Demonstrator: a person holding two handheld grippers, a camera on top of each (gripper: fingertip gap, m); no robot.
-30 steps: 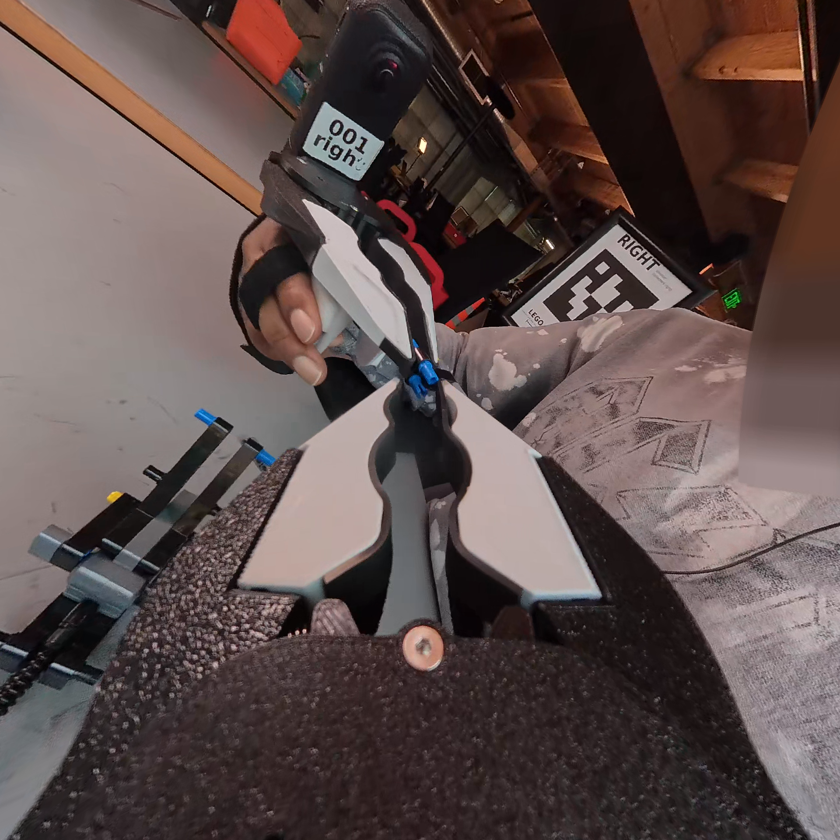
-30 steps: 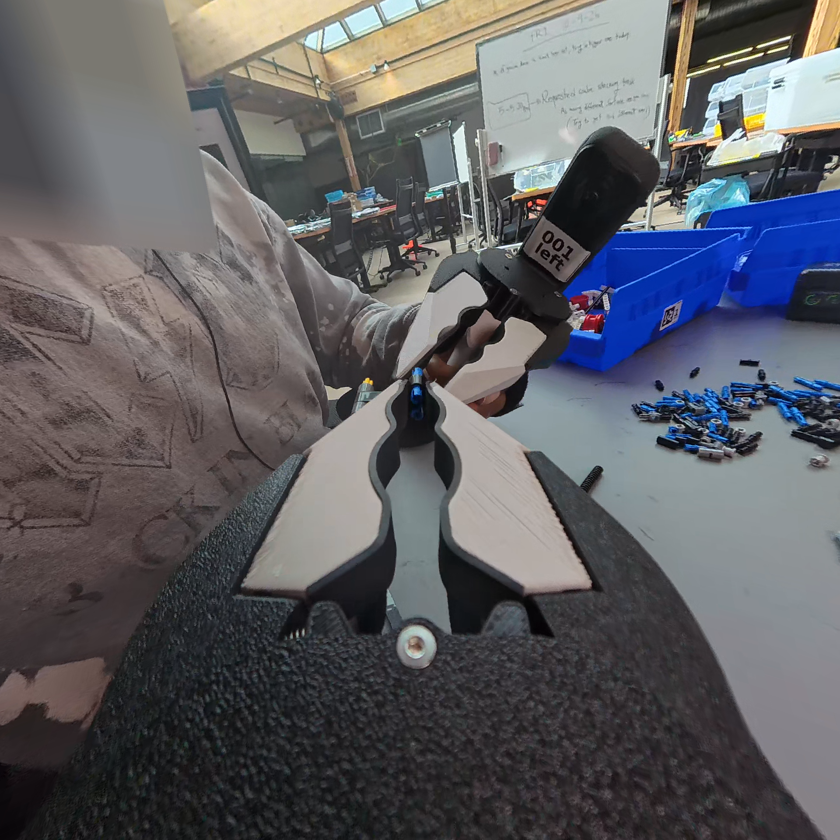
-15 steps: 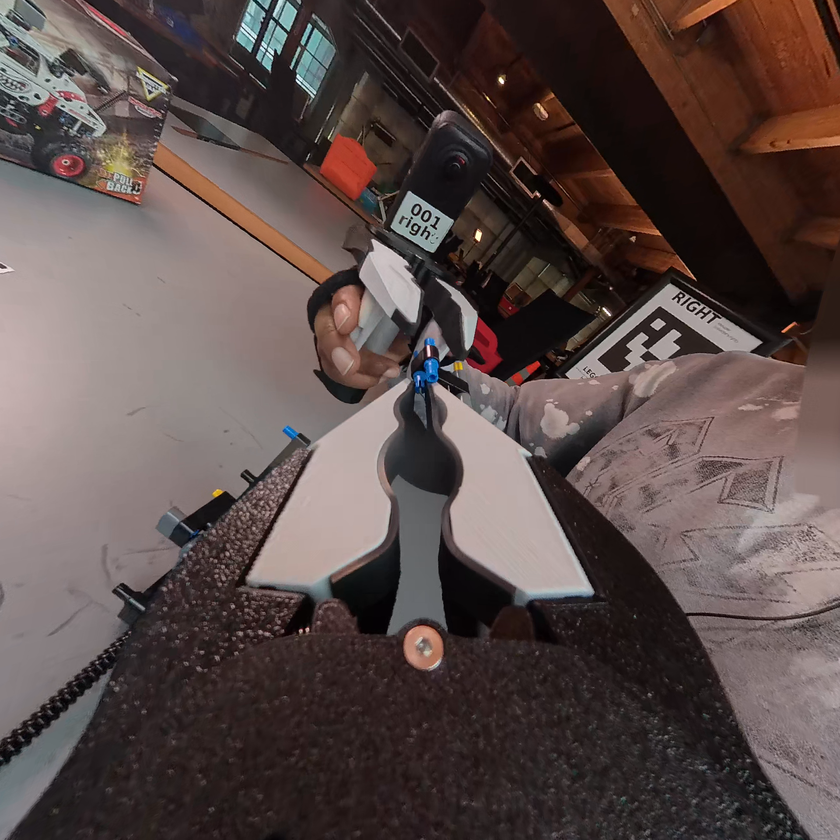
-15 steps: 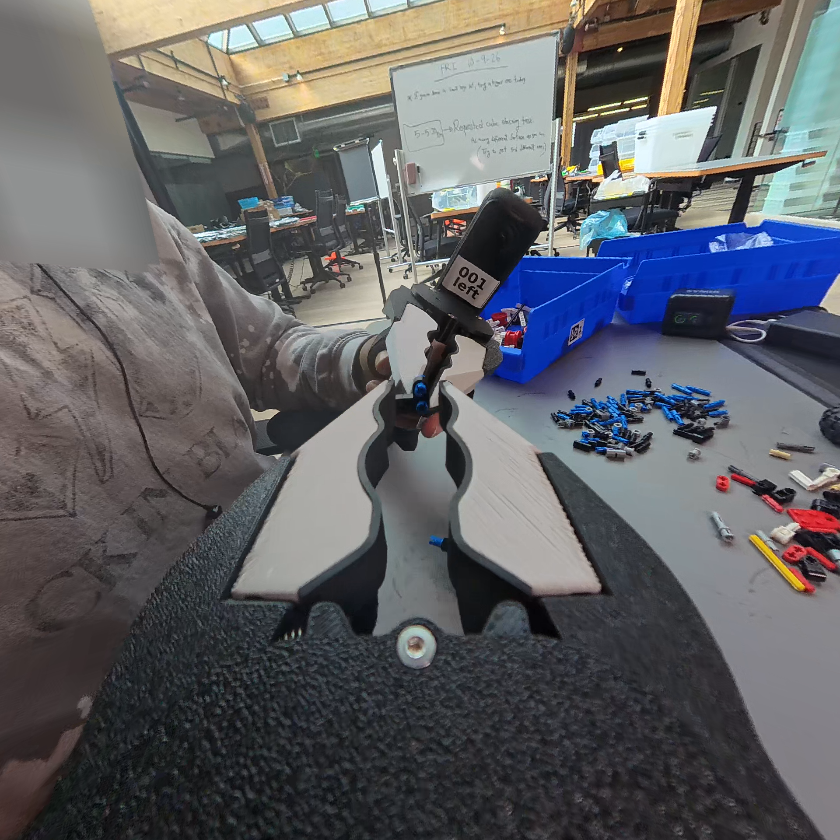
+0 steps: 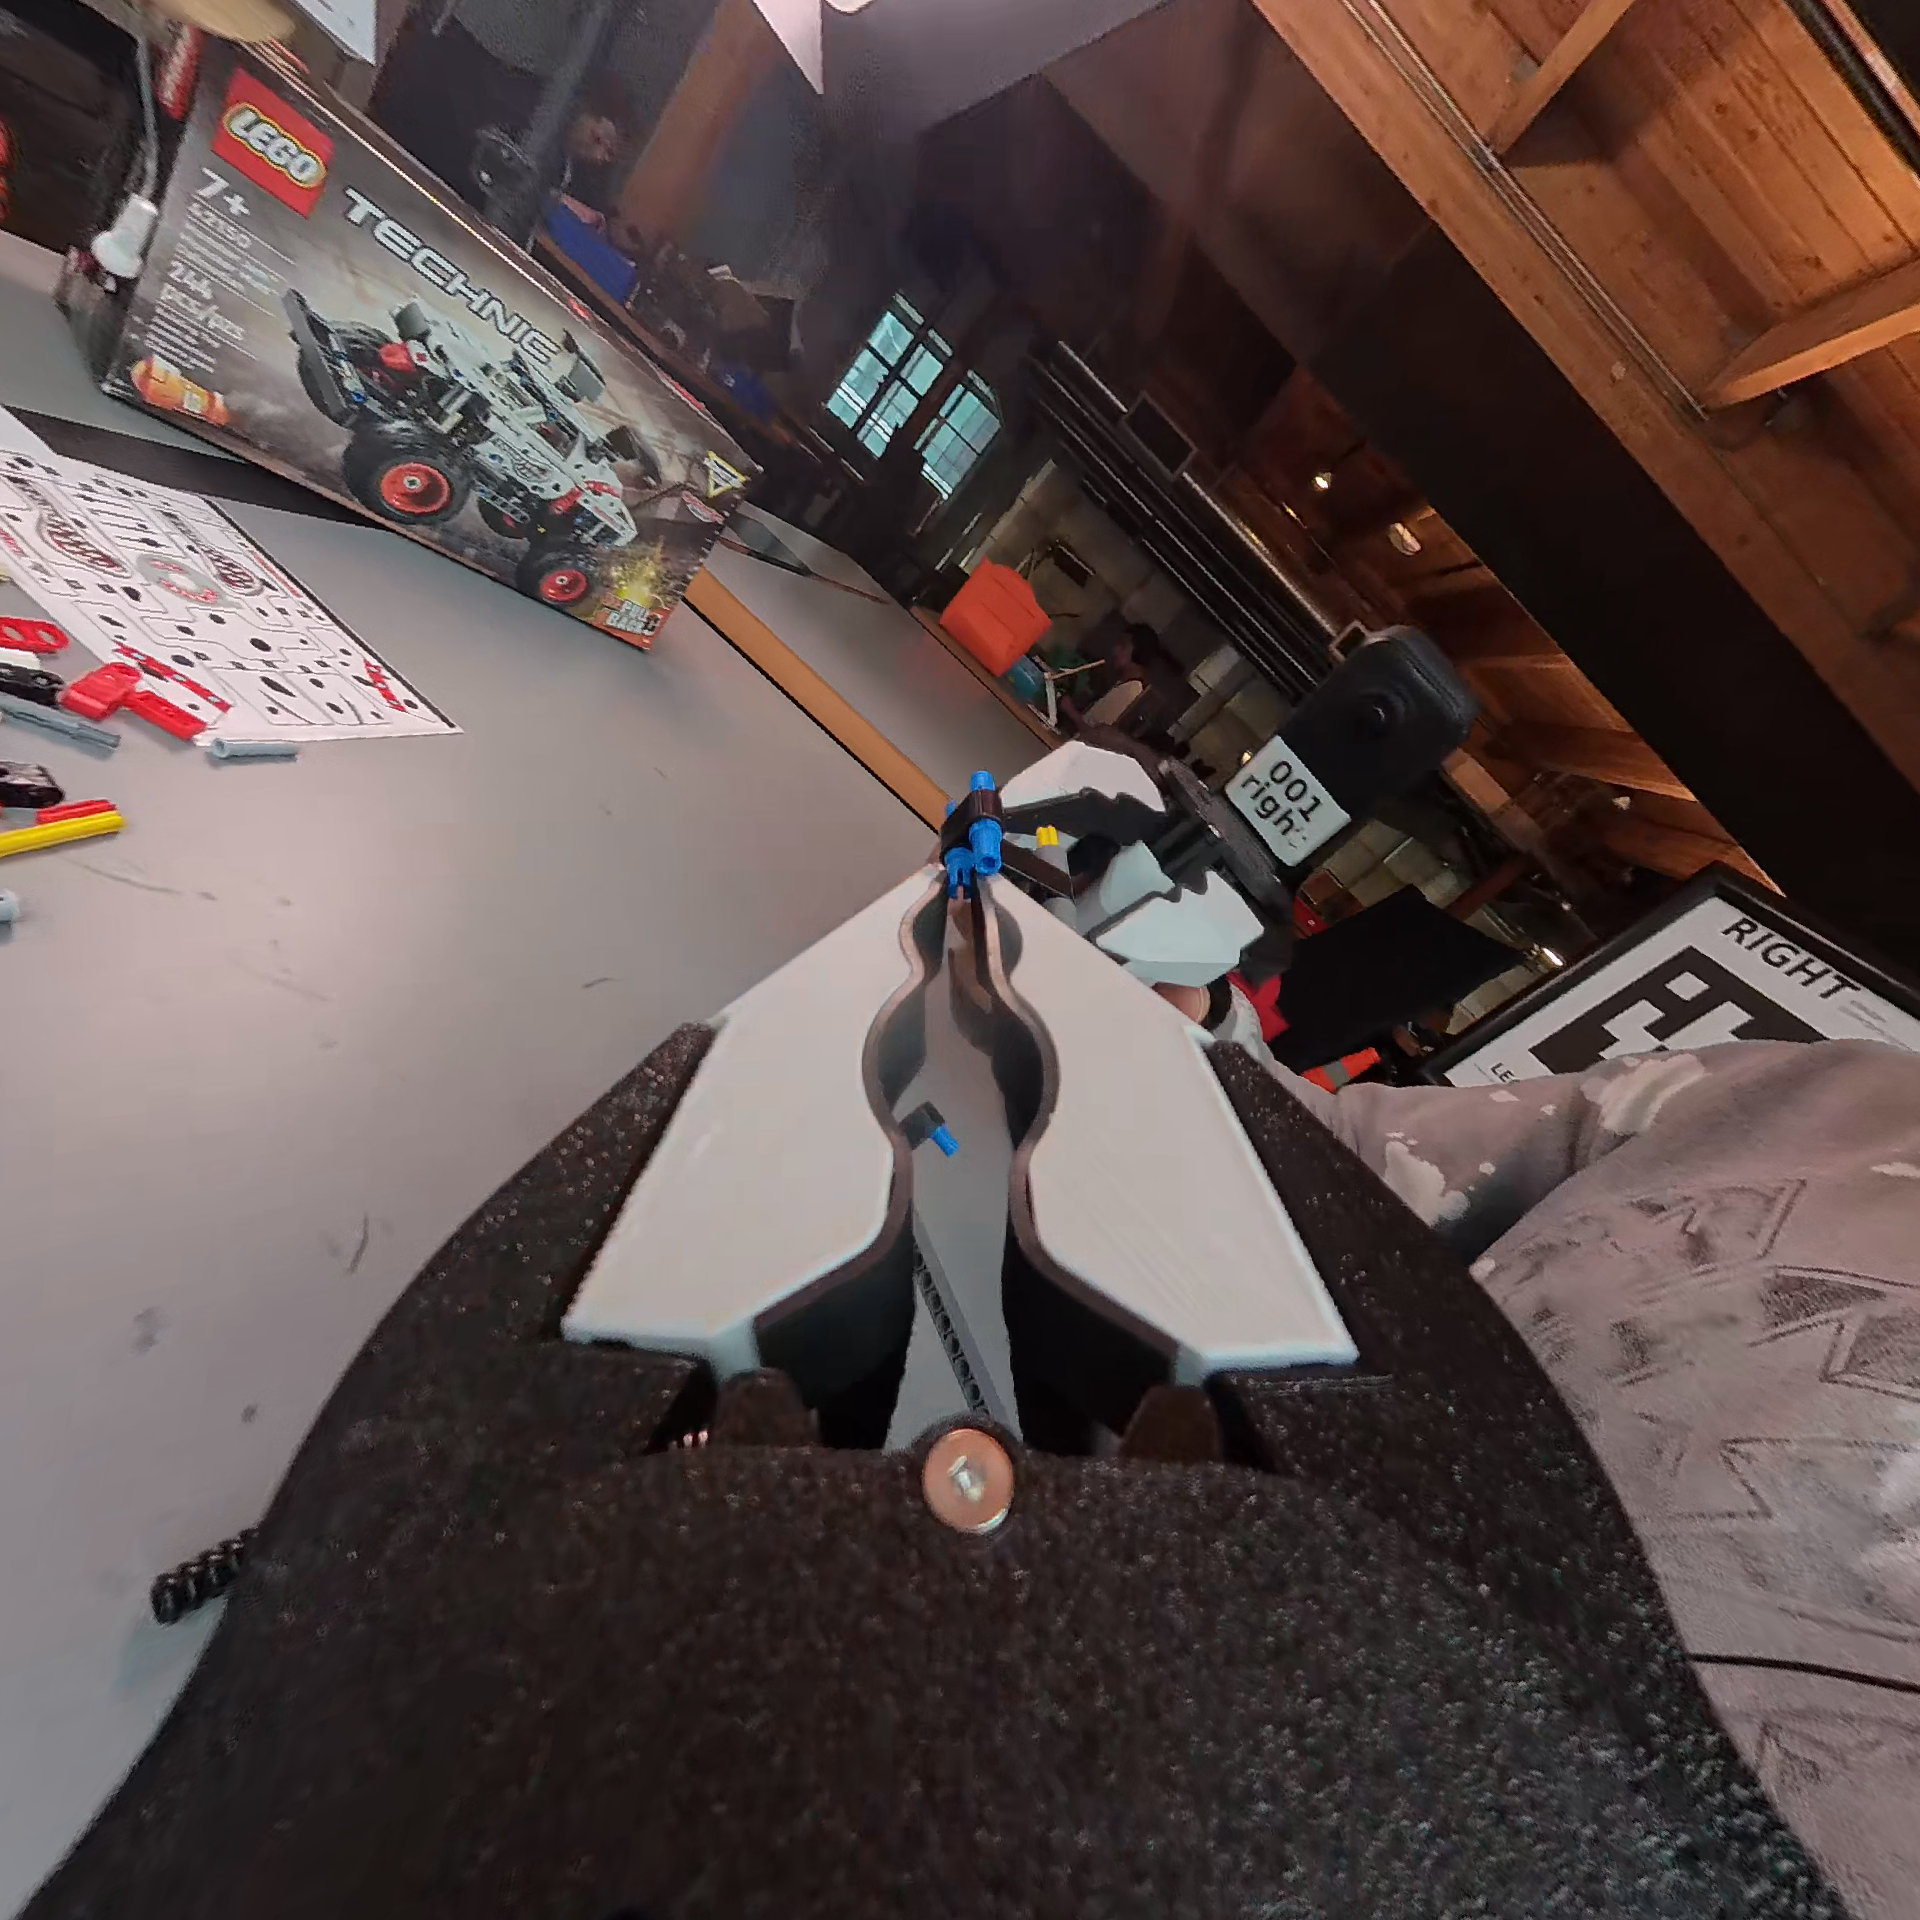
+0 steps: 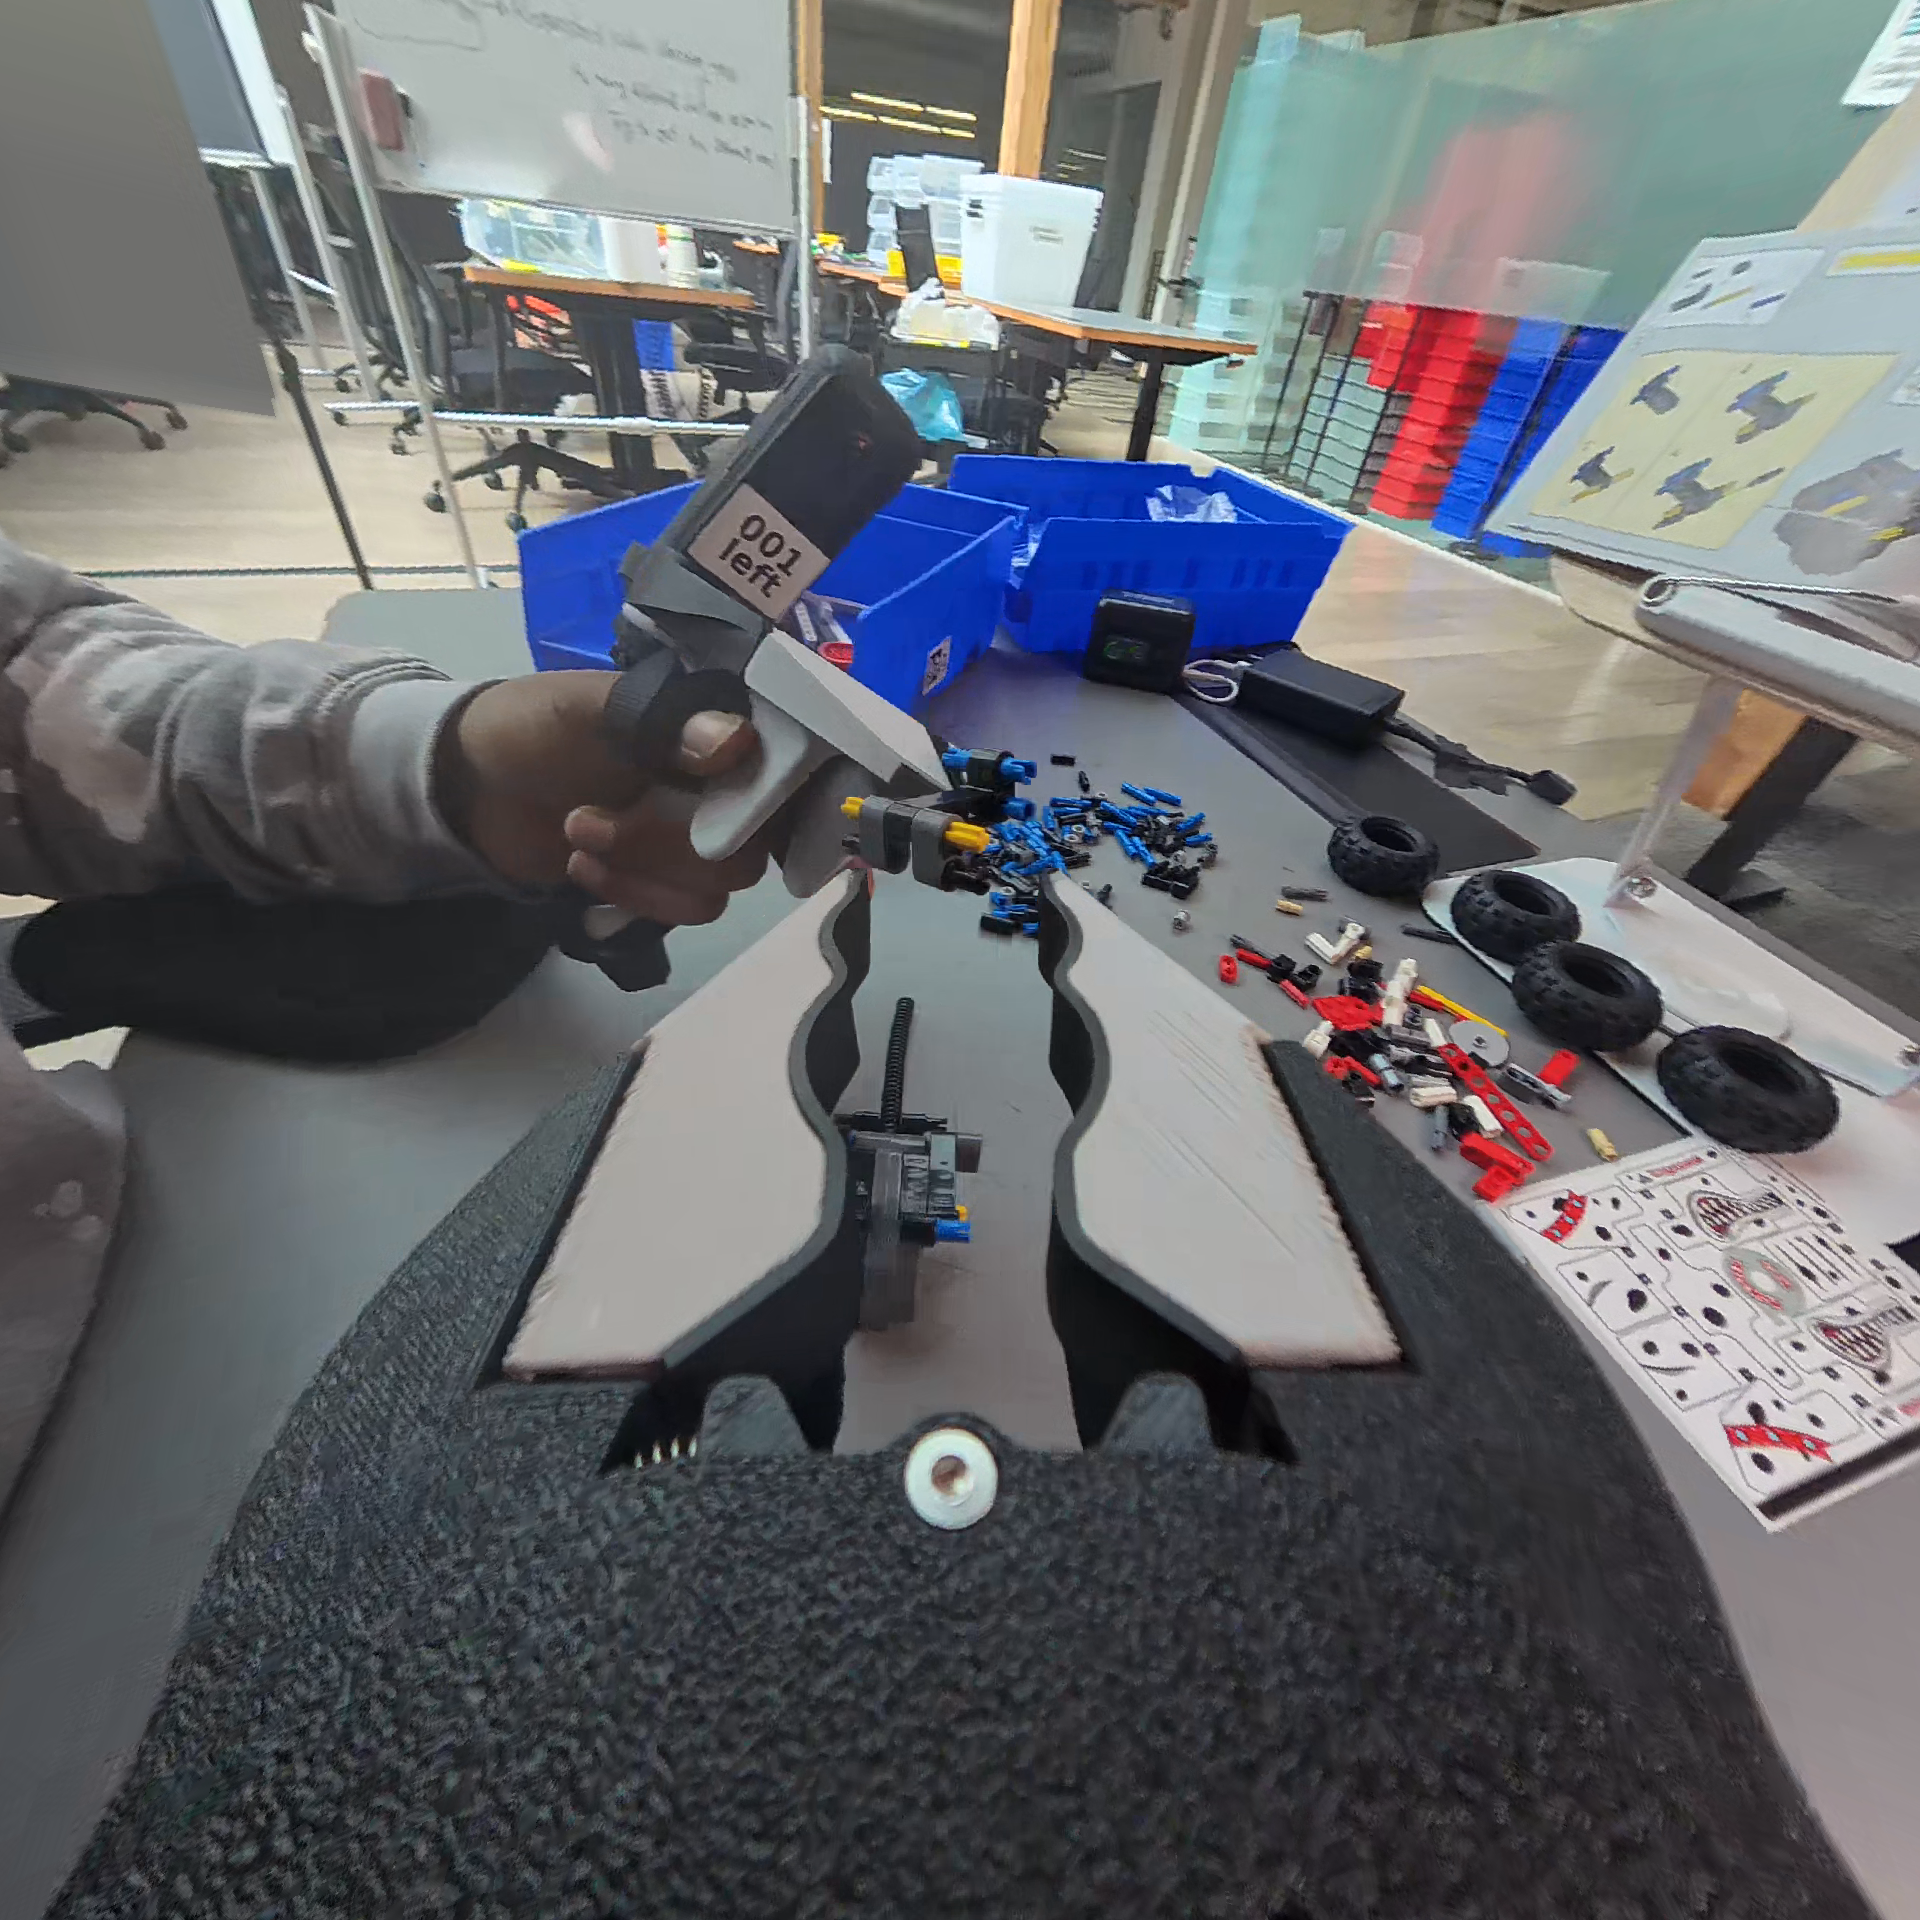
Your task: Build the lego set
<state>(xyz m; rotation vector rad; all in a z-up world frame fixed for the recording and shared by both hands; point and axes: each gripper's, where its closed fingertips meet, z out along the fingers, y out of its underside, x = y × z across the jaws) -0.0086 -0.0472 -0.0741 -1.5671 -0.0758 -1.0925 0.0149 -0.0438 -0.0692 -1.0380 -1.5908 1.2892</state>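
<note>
My left gripper [image 5: 964, 891] is shut on a small black and grey lego sub-assembly [image 5: 971, 836] with blue pins, held above the table. In the right wrist view the same sub-assembly [image 6: 920, 831] shows yellow and blue pins at the left gripper's fingertips [image 6: 914, 753], with a hand around the handle. My right gripper [image 6: 956, 883] is open and empty, just below and short of that piece. A grey lego assembly with a black ribbed shaft [image 6: 904, 1174] lies on the grey table, seen between my right fingers. The right gripper [image 5: 1132, 894] shows behind the held piece in the left wrist view.
A pile of blue and black pins [image 6: 1091, 831], several black tyres [image 6: 1584, 992], red and white loose parts [image 6: 1423, 1049] and a sticker sheet [image 6: 1745, 1288] lie to the right. Blue bins [image 6: 935, 592] stand behind. The set's box [image 5: 416, 416] stands far left. Only a small space, under 4 cm, lies between the two pairs of fingers.
My right gripper has opened, let go of the pin piece and drawn back. The left gripper keeps the sub-assembly and has swung out over the table.
</note>
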